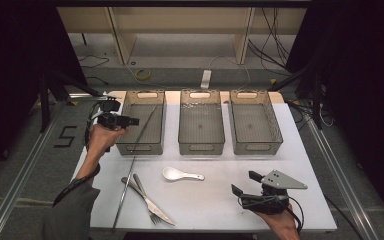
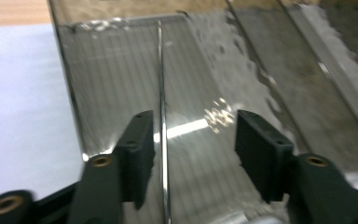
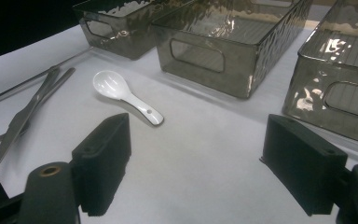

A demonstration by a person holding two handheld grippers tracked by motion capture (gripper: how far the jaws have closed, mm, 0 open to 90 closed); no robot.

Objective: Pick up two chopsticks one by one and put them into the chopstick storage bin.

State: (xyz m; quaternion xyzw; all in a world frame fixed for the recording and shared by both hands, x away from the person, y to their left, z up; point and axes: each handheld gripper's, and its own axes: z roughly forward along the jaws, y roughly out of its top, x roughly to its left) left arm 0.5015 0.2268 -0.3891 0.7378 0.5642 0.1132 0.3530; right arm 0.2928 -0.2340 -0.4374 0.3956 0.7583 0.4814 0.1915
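Over the left bin [image 1: 141,148], the left tongs [image 2: 191,154] stand apart around a chopstick [image 2: 161,84].

Your left claw [image 2: 191,158] has matt black plastic pads with small brass-coloured inserts at the screw holes, and the right claw [image 3: 205,172] looks the same, carrying a flat matt grey plate on top. The chopstick [image 2: 161,116] between your left pads is thin polished metal that catches a bright line of light. The three bins [image 1: 201,127] are smoky, see-through plastic, glossy, with a rippled texture on the walls and fine ribs along the floor. The spoon [image 3: 123,95] is glossy white, ceramic by the look of it. The knife [image 3: 21,119] and fork [image 1: 145,197] are smooth, shiny metal. The tabletop [image 1: 215,200] is matt white and smooth, with a pale wooden edge at the back.
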